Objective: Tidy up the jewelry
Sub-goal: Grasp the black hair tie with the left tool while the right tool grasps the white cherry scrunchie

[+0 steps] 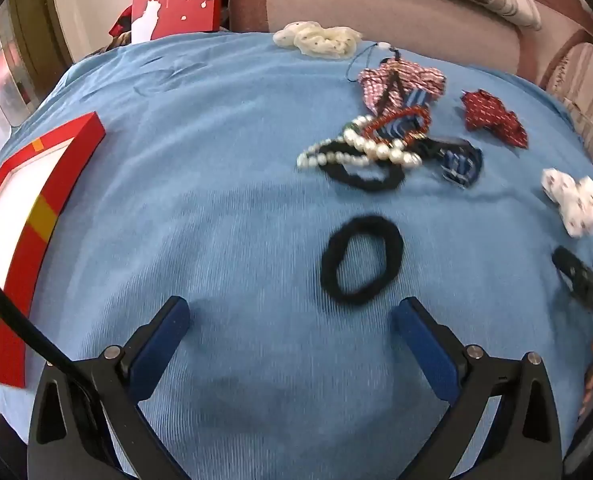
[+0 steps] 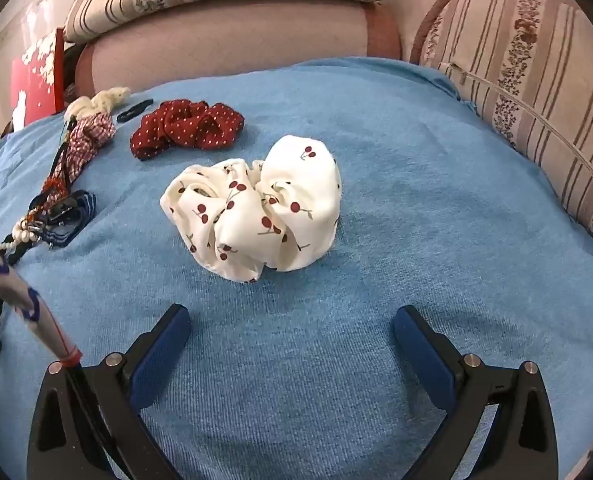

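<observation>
**Both grippers wide over the blue cloth**

While my left gripper (image 1: 292,312) hangs wide open and empty, a black hair tie (image 1: 361,260) lies just beyond its fingertips. Equally spread and empty, my right gripper (image 2: 292,320) faces the cherry-print scrunchie (image 2: 256,208), near centre.

1. A blue cloth (image 1: 224,208) is spread over the surface.
2. A striped, flowered cushion (image 2: 536,92) is seen at the cloth's right edge.
3. A pink sofa back (image 1: 376,8) is seen behind.
</observation>
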